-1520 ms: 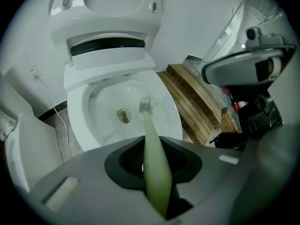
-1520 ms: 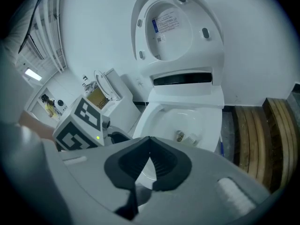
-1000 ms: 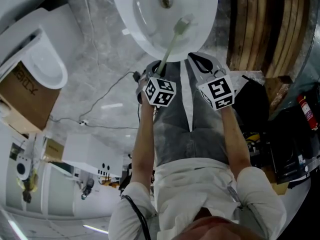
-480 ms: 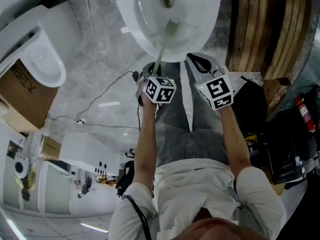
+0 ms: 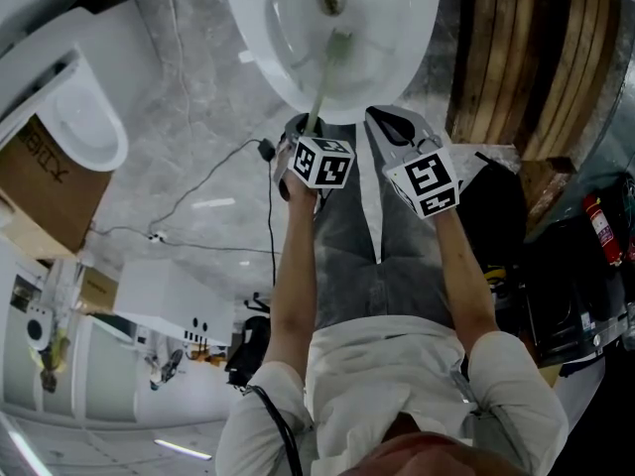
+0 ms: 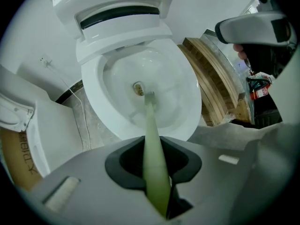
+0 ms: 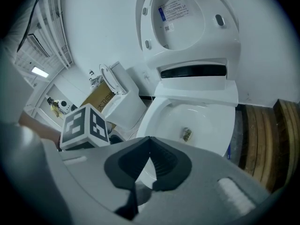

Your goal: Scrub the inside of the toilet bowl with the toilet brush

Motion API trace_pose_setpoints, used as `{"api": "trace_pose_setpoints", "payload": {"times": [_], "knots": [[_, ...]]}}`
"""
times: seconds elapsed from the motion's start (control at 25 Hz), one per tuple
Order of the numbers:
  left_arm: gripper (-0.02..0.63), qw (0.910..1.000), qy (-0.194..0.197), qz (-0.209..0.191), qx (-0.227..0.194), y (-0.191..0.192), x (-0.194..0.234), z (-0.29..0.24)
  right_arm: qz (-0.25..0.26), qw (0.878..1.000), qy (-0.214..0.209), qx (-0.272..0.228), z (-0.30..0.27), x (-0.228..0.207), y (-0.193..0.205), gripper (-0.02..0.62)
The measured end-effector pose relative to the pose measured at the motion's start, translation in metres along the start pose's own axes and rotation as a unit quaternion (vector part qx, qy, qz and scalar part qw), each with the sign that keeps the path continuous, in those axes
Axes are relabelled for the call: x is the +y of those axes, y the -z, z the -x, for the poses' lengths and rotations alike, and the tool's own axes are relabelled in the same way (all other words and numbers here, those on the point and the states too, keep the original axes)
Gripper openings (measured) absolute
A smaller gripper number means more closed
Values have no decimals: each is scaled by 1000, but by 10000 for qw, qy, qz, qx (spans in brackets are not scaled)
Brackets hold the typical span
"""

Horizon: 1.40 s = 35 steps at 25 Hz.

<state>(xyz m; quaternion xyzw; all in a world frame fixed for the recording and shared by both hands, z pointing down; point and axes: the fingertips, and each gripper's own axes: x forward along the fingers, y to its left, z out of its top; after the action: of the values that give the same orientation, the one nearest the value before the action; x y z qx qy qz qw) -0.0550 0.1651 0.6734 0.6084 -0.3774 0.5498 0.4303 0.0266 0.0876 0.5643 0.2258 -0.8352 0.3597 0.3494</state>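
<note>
The white toilet bowl (image 5: pixel 392 62) is at the top of the head view, with its lid (image 7: pixel 187 18) raised. A pale green toilet brush (image 5: pixel 322 82) reaches from my left gripper (image 5: pixel 308 127) into the bowl. Its head (image 6: pixel 149 95) sits just below the stained drain (image 6: pixel 138 88). My left gripper (image 6: pixel 155 149) is shut on the brush handle (image 6: pixel 154 168). My right gripper (image 5: pixel 392 122) hovers beside it at the bowl's near rim. The right gripper (image 7: pixel 150 139) is shut, with nothing between its fingers.
A second white fixture (image 5: pixel 89 127) and a cardboard box (image 5: pixel 45 181) stand at the left. Wooden planks (image 5: pixel 516 58) lean at the right of the toilet. A thin cable (image 5: pixel 198 196) runs across the grey floor. A black bag (image 5: pixel 506 206) and a fire extinguisher (image 5: pixel 605 228) lie at the right.
The brush head has swept from the bowl's right side leftward to near the drain. Both grippers have shifted slightly toward the bowl.
</note>
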Motion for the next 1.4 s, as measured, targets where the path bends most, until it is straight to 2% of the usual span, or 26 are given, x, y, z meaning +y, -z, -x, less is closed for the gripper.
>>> {"api": "trace_pose_setpoints", "payload": {"times": [0.56, 1.4], "knots": [[98, 9982, 78, 548, 237, -23, 19, -32, -78, 10000, -19, 48, 3, -19, 3, 3], [97, 9960, -198, 668, 557, -72, 42, -82, -242, 9997, -23, 37, 4, -36, 7, 3]]}}
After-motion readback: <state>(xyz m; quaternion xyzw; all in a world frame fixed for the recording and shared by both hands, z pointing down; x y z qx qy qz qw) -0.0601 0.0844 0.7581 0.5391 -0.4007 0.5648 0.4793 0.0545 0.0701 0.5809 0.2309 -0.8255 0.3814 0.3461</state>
